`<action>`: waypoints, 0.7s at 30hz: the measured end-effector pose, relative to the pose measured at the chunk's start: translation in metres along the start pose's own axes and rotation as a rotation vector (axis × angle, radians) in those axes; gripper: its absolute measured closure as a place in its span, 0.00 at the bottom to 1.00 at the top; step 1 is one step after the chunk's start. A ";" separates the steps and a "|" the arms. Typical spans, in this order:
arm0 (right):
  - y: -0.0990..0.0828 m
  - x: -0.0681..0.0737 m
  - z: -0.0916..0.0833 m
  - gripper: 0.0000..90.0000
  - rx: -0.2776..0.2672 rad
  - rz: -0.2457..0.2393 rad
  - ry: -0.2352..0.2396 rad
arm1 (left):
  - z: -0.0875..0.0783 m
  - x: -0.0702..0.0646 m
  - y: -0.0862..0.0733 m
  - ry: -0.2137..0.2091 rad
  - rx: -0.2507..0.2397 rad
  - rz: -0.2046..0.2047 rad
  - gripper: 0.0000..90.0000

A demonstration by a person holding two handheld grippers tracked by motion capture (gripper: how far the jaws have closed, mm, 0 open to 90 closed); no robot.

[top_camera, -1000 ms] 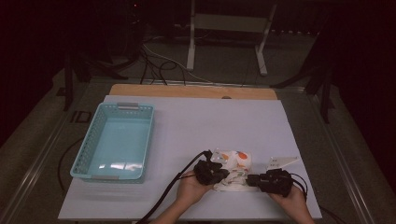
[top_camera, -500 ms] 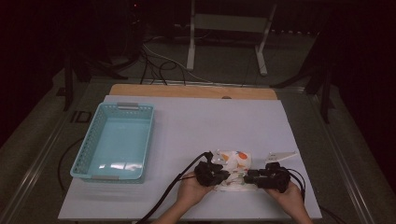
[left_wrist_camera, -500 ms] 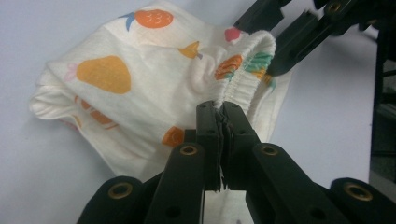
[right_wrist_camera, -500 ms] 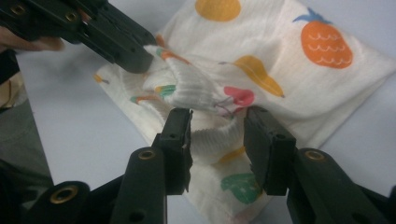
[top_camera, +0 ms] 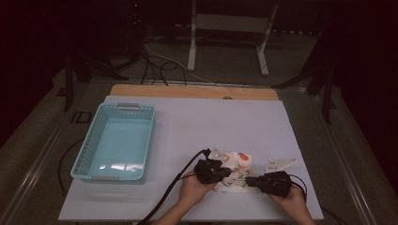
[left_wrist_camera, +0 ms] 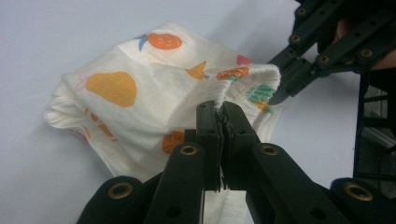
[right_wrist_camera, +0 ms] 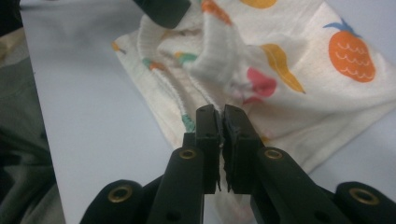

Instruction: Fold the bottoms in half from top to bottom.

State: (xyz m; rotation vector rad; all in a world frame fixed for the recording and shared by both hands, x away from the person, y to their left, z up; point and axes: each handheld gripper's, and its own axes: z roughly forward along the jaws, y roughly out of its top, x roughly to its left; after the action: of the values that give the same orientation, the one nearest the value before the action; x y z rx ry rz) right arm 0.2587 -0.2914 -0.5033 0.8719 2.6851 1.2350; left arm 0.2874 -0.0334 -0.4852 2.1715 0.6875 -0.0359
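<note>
A cream cloth (top_camera: 238, 161) printed with fruit lies bunched near the table's front edge. My left gripper (top_camera: 229, 173) is shut on its ribbed hem; in the left gripper view the jaws (left_wrist_camera: 222, 109) pinch that hem, with the cloth (left_wrist_camera: 116, 93) spread out beyond them. My right gripper (top_camera: 249, 180) comes in from the right. Its jaws have just been closing, and in the right gripper view they (right_wrist_camera: 220, 112) stand together on the hem of the cloth (right_wrist_camera: 289, 70). The two grippers hold the hem a short way apart.
A light blue plastic basket (top_camera: 89, 145) stands at the left of the white table (top_camera: 211, 122). A wooden strip (top_camera: 192, 91) runs along the far edge. Cables trail from both grippers toward the person. Dark floor with table legs lies beyond.
The right gripper shifted slightly at the cloth's near edge and back. The left gripper and the cloth have stayed where they were.
</note>
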 end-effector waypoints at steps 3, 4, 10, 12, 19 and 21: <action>-0.004 0.002 -0.001 0.93 0.009 -0.012 0.018 | 0.006 -0.005 -0.004 -0.004 0.033 0.015 0.97; -0.005 0.001 -0.001 0.93 0.009 -0.025 0.027 | 0.007 -0.006 -0.005 -0.005 0.042 0.023 0.97; -0.001 -0.001 -0.012 0.81 -0.047 0.032 0.062 | 0.015 -0.012 -0.014 -0.008 0.078 0.056 0.97; 0.005 -0.004 -0.016 0.81 -0.084 0.029 0.057 | 0.014 -0.013 -0.014 -0.001 0.082 0.069 0.97; 0.022 -0.011 -0.010 0.79 -0.129 0.044 0.031 | 0.018 -0.018 -0.017 0.001 0.093 0.097 0.97; 0.022 -0.013 -0.003 0.78 -0.094 0.048 0.013 | 0.018 -0.018 -0.017 0.001 0.090 0.098 0.97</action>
State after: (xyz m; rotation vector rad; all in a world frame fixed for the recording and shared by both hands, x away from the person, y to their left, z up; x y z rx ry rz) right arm 0.2787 -0.2885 -0.4882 0.9240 2.6065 1.3689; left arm 0.2673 -0.0460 -0.5047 2.2887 0.5888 -0.0145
